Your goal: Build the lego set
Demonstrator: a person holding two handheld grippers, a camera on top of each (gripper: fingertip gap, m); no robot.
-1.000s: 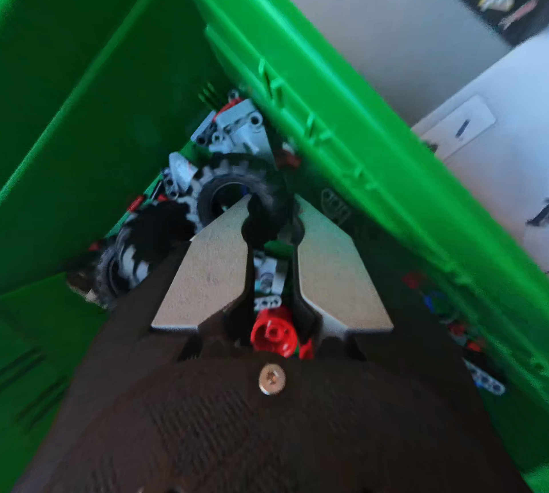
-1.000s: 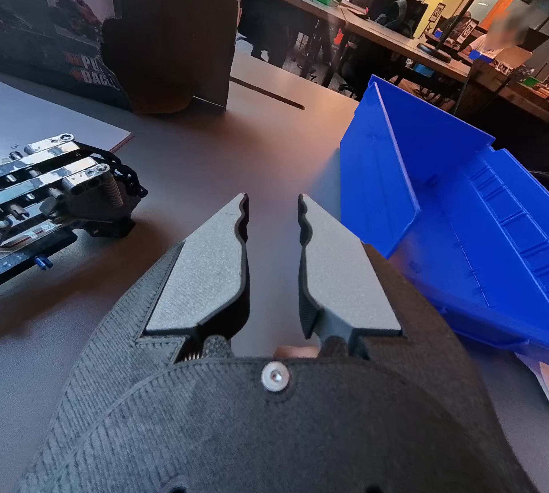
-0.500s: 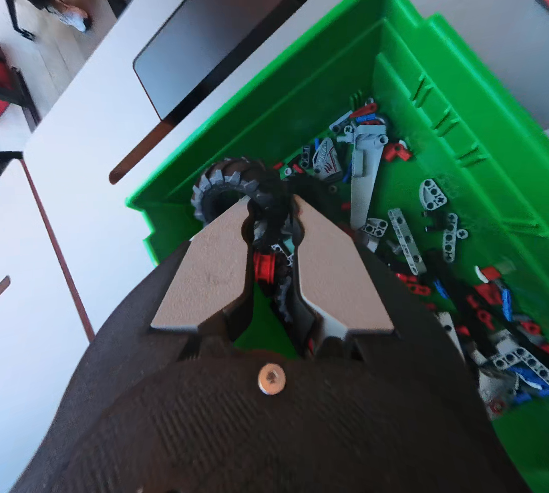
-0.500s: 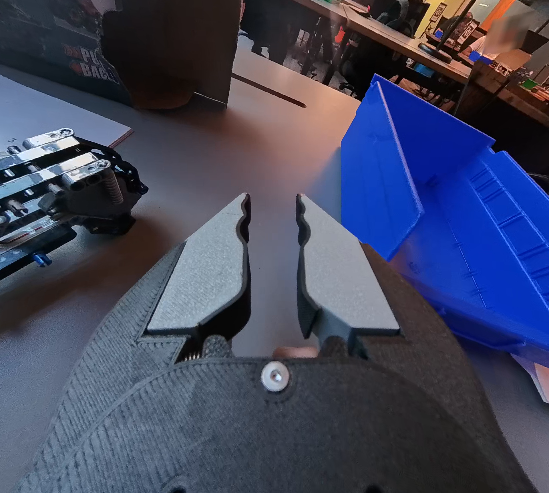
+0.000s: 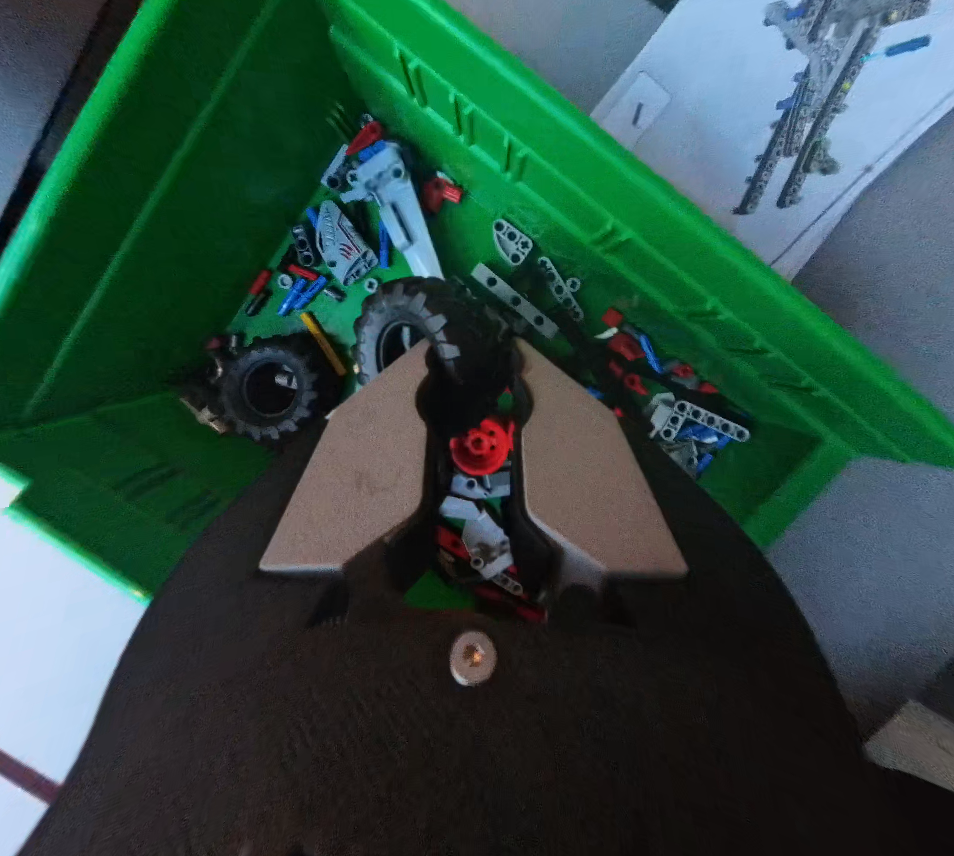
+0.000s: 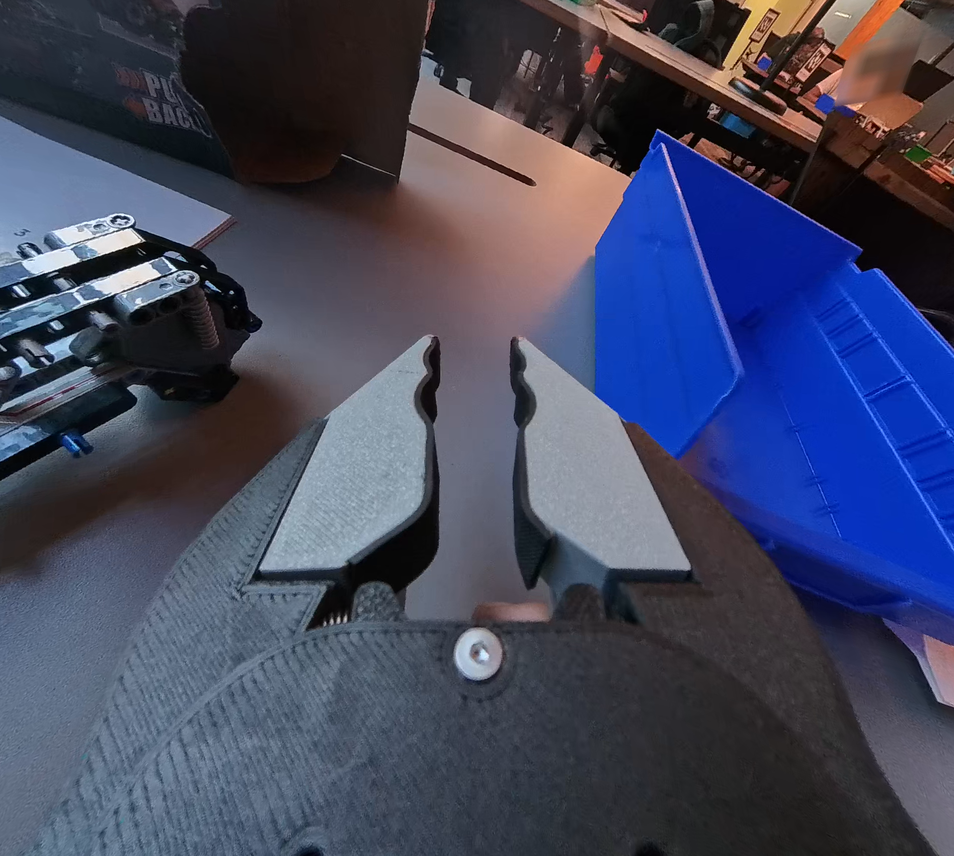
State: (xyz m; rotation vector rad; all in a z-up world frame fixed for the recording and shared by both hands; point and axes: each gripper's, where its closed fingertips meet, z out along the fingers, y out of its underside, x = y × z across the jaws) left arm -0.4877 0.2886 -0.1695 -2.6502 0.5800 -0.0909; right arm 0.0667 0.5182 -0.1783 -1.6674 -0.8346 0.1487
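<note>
My left gripper (image 5: 472, 359) is shut on a black knobbly tyre (image 5: 408, 323) and holds it by its rim over the green bin (image 5: 170, 170). A second black tyre (image 5: 266, 387) lies in the bin's left corner. Several loose grey, red and blue pieces, among them a long grey beam (image 5: 513, 299), lie on the bin floor. A red round piece (image 5: 480, 452) shows between the fingers, lower down. My right gripper (image 6: 475, 351) is open and empty, low over the table. The part-built chassis (image 6: 118, 315) stands to its left.
An empty blue bin (image 6: 774, 366) stands right of my right gripper. The set's box (image 6: 268, 36) stands at the back left. The open instruction booklet (image 5: 774, 108) lies beyond the green bin and also under the chassis (image 6: 77, 181). Other desks stand far behind.
My left gripper has swung and turned over the green bin with the tyre still in its fingertips, so more of the bin floor shows. My right gripper has barely moved.
</note>
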